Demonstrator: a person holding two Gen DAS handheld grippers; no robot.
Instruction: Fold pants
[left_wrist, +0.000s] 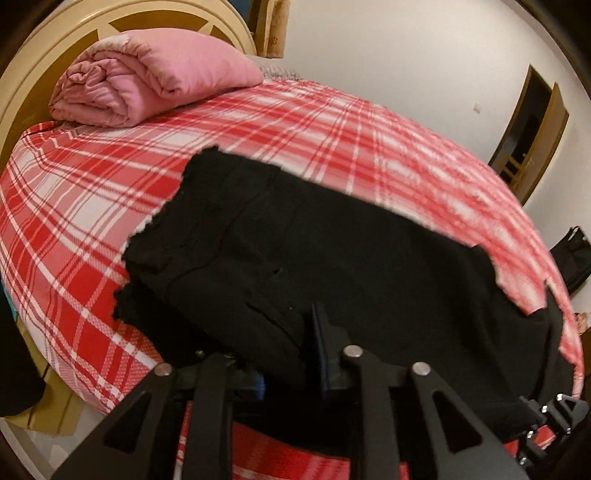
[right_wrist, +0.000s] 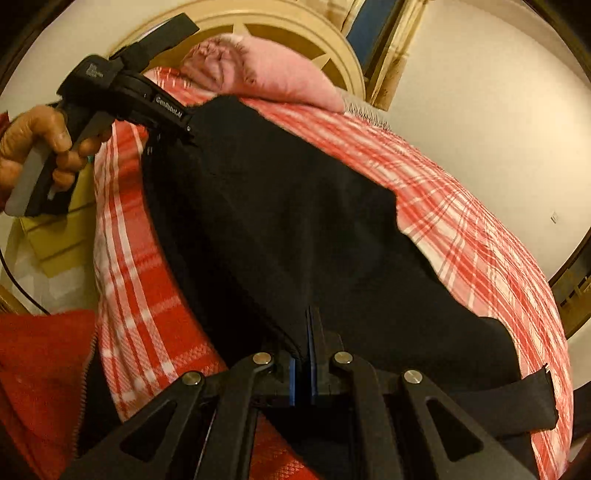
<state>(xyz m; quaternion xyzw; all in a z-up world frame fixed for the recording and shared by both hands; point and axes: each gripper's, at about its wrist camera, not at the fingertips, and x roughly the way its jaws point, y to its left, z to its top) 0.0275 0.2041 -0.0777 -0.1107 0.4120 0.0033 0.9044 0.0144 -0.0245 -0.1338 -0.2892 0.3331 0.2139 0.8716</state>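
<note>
Black pants lie spread over the red plaid bed, with a folded layer and a raw edge at the left. My left gripper is at their near edge. Its jaws stand apart, and cloth drapes over the left finger and fills the gap. In the right wrist view the pants run from the left gripper's body, held in a hand, down to my right gripper. The right gripper's blue pads are pressed together on the pants' near edge. Part of it shows at the pants' right corner.
A rolled pink quilt lies against the cream headboard. A wooden door and a black bag are to the right of the bed. Cardboard lies on the floor at the left. A red sleeve is close by.
</note>
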